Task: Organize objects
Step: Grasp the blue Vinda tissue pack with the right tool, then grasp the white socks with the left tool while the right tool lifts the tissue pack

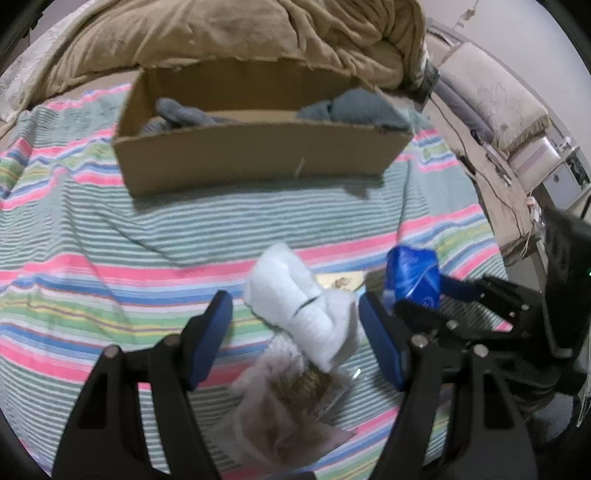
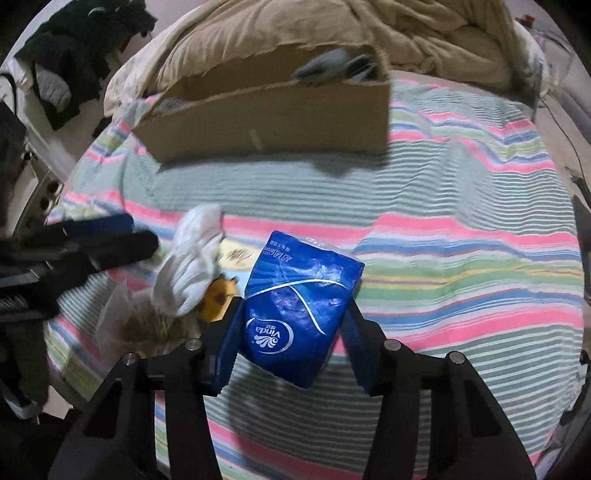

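My right gripper is shut on a blue Vinda tissue pack and holds it above the striped bedspread; the pack also shows in the left wrist view. My left gripper is open, its jaws on either side of a white sock that lies over a clear bag of brownish contents. The sock also shows in the right wrist view. An open cardboard box with grey cloth inside stands farther back on the bed; it also shows in the right wrist view.
A tan blanket is heaped behind the box. A yellow item and a flat printed card lie by the sock. The bed edge, cables and furniture are at the right. Dark clothes hang at the left.
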Available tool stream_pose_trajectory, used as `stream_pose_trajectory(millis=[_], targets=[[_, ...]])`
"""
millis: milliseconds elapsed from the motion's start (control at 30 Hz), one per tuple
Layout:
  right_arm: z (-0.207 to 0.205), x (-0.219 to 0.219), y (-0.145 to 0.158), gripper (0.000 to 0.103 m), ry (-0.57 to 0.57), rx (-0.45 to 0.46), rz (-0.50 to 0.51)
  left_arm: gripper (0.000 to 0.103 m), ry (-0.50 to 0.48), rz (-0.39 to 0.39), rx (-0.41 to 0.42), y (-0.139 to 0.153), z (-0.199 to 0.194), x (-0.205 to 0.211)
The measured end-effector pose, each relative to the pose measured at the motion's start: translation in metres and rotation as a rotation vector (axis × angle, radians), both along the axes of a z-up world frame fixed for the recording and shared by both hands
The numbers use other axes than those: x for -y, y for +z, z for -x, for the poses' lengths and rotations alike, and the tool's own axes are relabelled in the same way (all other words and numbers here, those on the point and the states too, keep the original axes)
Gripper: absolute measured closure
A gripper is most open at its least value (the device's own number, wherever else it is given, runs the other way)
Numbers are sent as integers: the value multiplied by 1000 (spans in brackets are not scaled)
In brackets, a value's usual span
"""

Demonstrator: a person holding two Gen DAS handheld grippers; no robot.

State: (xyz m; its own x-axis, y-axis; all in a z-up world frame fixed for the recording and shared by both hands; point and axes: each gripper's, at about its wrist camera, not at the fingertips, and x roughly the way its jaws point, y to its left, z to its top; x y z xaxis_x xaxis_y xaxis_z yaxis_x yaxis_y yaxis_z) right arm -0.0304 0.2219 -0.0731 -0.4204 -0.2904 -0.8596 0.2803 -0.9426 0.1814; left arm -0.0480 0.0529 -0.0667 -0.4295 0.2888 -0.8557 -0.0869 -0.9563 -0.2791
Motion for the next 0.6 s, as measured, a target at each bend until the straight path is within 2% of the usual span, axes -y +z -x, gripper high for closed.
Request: stream_pose_trajectory(millis=[300, 400, 433, 500, 600], targets=[[6, -15, 6, 49, -6, -10, 67, 31, -33, 19, 69, -20, 13, -22], [9, -13, 5, 49, 0, -5, 75, 32, -36, 37, 63, -24, 14, -23], [10, -13, 5, 49, 1, -4, 78, 34, -39, 43, 52, -24, 13, -23], [10, -13, 5, 49, 0, -3, 85, 46, -38, 53, 17, -22, 10, -23], [10, -13, 6, 49, -1, -3, 89, 56, -28, 48, -22, -18, 6, -20]])
